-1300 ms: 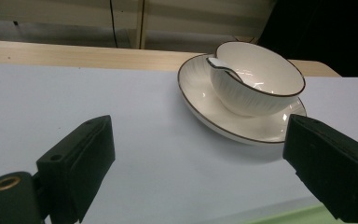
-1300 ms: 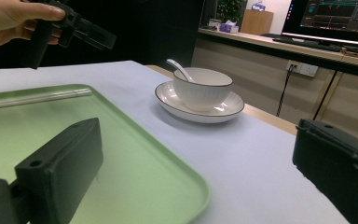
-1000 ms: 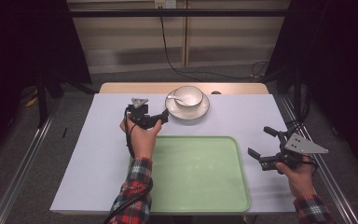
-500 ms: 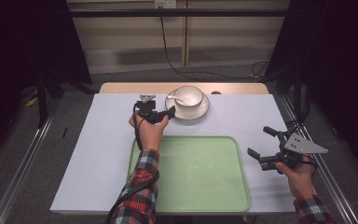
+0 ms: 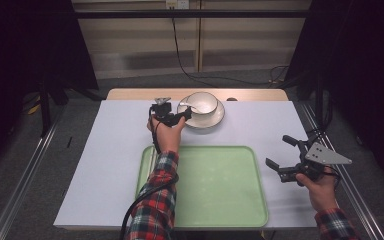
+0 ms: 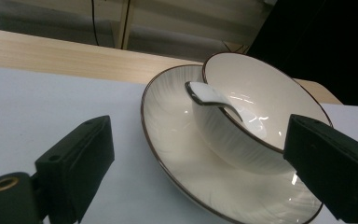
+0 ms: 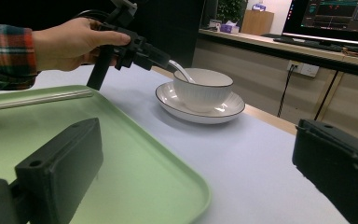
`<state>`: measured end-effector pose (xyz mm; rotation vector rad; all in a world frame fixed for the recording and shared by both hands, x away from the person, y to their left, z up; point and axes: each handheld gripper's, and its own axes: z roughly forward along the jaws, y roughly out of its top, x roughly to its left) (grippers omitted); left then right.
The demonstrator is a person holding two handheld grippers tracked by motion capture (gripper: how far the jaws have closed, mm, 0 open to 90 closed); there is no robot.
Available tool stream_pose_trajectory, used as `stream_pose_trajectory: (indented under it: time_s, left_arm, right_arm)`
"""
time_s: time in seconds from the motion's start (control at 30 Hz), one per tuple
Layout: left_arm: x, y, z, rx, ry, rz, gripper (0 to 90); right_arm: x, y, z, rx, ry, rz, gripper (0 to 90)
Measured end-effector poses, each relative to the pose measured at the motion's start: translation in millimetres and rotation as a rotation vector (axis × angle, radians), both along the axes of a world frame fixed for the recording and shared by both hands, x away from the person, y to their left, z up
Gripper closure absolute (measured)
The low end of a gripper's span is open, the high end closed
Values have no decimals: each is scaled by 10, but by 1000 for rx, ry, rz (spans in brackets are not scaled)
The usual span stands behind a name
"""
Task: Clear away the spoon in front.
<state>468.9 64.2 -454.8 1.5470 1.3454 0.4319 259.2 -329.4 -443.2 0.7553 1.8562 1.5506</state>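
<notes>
The left tongs (image 5: 184,116) are hovering at the near-left side of the bowl (image 5: 201,102), their jaws standing wide apart with nothing between them — in the left gripper view the two black jaws are framing the plate (image 6: 177,154) and the bowl (image 6: 261,112) from either side without touching them. The hand (image 5: 166,134) holding them is reaching in over the far-left corner of the green tray (image 5: 220,187), a plaid sleeve (image 5: 155,200) trailing back across it.

The bowl is sitting on the white plate (image 5: 217,118), near the far edge of the bench (image 5: 105,150), just beyond the tray. A white spoon (image 6: 209,97) is resting inside the bowl, its handle leaning over the rim toward the left tongs.

The tray is lying flat at the near middle of the bench, well apart from the plate.

Farther right, the right tongs (image 5: 282,152) are hanging above the bench just beside the tray's right edge — jaws spread wide and gripping nothing, pointing toward the bowl (image 7: 203,88) in the right gripper view.
</notes>
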Motion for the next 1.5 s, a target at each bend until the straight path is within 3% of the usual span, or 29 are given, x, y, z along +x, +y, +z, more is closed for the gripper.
stream_pose_trajectory:
  time_s: [0.23,0.5,0.9,1.5]
  left_arm:
    - [110,-39,-17,-4,2,19,173]
    - [179,-88,-46,-38,18,28,277]
    - [238,-136,-66,-70,28,41,412]
    - [274,-235,-116,-157,61,52,613]
  right_arm:
    - [-2,-7,-1,-1,2,4,11]
    - [6,-8,-3,6,1,1,11]
    - [10,-16,-7,8,3,0,11]
    - [13,-19,-7,6,2,2,11]
